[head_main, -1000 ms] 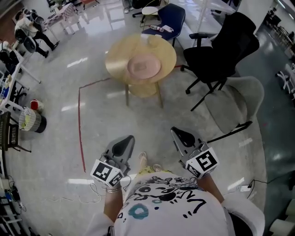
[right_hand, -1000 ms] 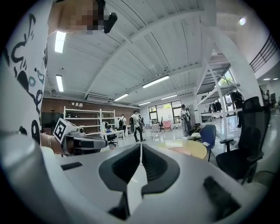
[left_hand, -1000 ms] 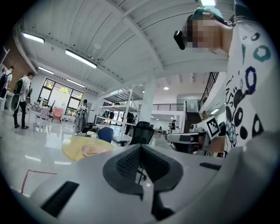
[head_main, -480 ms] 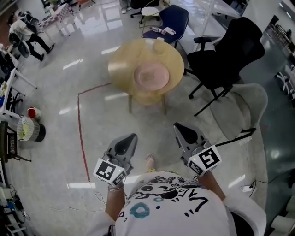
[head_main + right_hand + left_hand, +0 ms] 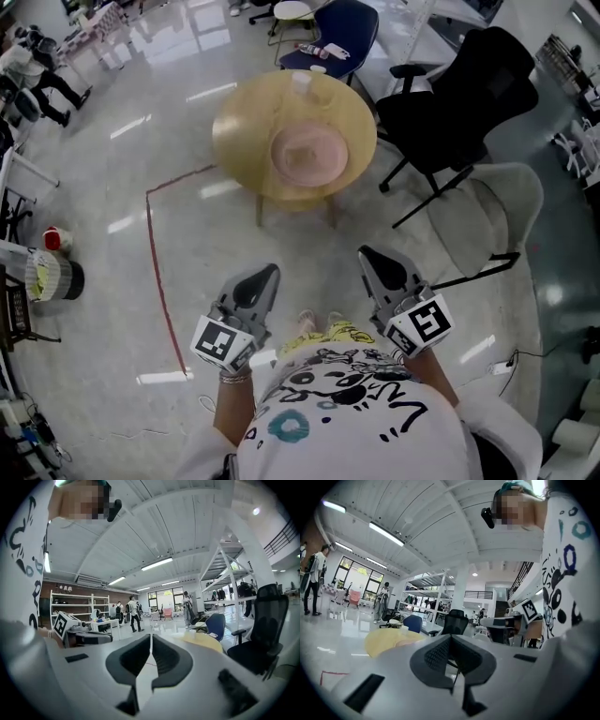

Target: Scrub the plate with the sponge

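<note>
A pink plate (image 5: 309, 155) lies on a round yellow table (image 5: 246, 131) across the floor ahead of me. No sponge can be made out on it. My left gripper (image 5: 269, 272) and right gripper (image 5: 367, 254) are held side by side close to the person's torso, well short of the table. Both point towards it. In the left gripper view the jaws (image 5: 450, 638) are pressed together with nothing between them, and the table (image 5: 384, 641) shows beyond. In the right gripper view the jaws (image 5: 151, 639) also meet, empty, with the table (image 5: 205, 642) at the right.
A clear cup (image 5: 301, 82) stands at the table's far edge. A blue chair (image 5: 345, 30) is behind the table, a black office chair (image 5: 464, 94) and a grey chair (image 5: 492, 206) to its right. Red tape (image 5: 155, 258) marks the floor at the left, near a bin (image 5: 54, 278).
The person has walked a little nearer to the table, which now looks slightly larger. Both grippers have stayed shut and kept their place in front of the torso.
</note>
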`<state>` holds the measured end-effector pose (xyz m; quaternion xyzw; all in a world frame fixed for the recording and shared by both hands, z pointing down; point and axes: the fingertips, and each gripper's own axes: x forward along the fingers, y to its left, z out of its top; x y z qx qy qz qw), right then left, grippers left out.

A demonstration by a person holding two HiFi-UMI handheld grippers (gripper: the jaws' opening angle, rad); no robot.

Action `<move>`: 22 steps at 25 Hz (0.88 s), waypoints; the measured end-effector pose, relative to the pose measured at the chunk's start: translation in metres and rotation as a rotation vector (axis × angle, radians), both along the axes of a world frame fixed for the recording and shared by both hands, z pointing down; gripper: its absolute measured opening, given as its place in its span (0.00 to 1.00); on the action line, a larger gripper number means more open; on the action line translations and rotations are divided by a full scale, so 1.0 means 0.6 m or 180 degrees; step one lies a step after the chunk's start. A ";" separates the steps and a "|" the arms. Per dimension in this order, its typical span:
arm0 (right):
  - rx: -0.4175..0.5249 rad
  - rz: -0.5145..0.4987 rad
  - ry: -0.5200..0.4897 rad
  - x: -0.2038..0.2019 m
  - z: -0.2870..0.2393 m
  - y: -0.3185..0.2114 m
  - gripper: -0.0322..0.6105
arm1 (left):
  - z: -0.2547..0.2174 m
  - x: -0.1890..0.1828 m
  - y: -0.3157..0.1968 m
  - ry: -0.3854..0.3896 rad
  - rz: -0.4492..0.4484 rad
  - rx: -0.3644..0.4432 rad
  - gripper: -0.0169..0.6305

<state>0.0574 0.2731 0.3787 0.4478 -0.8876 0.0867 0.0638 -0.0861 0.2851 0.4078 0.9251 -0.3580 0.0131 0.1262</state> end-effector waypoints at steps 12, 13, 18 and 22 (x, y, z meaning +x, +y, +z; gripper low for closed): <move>-0.0008 -0.0023 0.0013 0.020 0.018 -0.103 0.10 | 0.022 0.018 -0.104 -0.0008 -0.0059 -0.0093 0.05; -0.0011 -0.0049 0.0030 0.022 0.019 -0.116 0.10 | 0.021 0.020 -0.116 -0.0003 -0.0090 -0.0113 0.05; 0.0021 -0.0176 0.0064 0.047 0.017 -0.196 0.10 | 0.018 0.040 -0.187 -0.0043 -0.0207 -0.0142 0.05; 0.0027 -0.0306 0.0054 0.068 0.014 -0.263 0.10 | 0.020 0.048 -0.252 -0.0052 -0.0388 -0.0168 0.05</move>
